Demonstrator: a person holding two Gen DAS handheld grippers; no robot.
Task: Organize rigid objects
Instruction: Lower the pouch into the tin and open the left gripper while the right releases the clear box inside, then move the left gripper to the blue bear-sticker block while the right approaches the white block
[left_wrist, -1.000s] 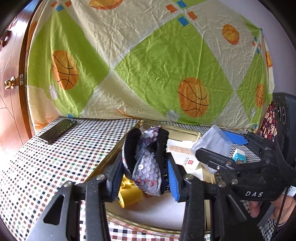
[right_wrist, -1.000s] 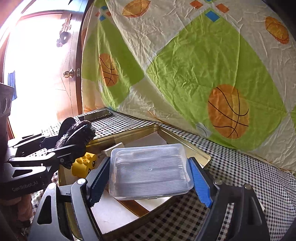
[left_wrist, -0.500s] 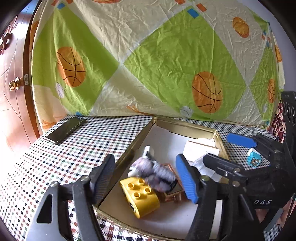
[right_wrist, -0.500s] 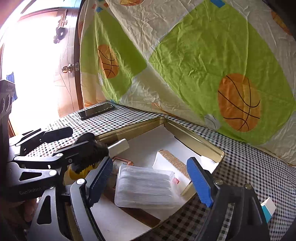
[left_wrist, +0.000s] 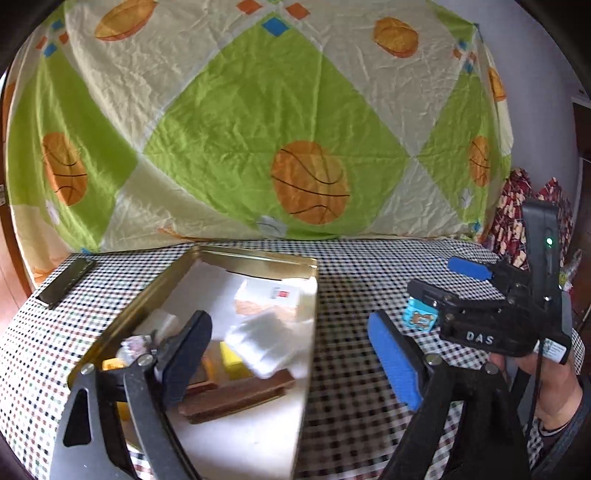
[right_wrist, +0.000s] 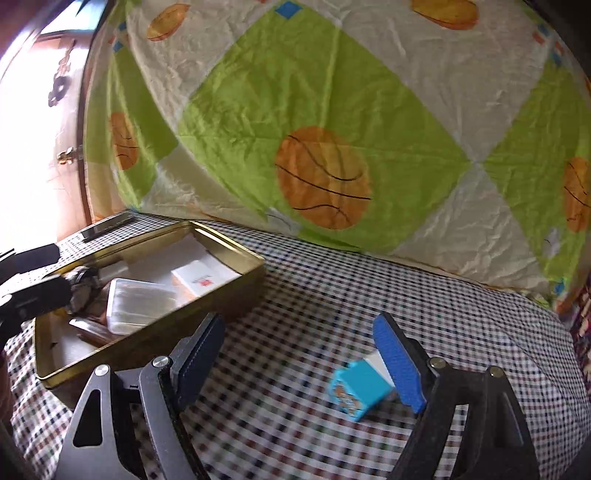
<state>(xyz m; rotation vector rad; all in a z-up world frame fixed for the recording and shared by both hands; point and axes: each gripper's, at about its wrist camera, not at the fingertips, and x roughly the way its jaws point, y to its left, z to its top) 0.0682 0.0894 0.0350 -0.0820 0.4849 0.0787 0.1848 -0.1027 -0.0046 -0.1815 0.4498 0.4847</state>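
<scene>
With the gold tin (right_wrist: 155, 254) already filled, both grippers gape empty, the right gripper (right_wrist: 303, 362) lining up on the stray blue box (right_wrist: 356, 387) while the left gripper (left_wrist: 291, 354) hangs over the tin's edge

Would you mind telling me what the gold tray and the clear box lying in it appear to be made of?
The gold tray looks like thin metal with a glossy brass-coloured finish: its walls mirror the contents. The clear box seems to be rigid translucent plastic, slightly frosted, with a moulded rim; blur leaves this uncertain.
</scene>
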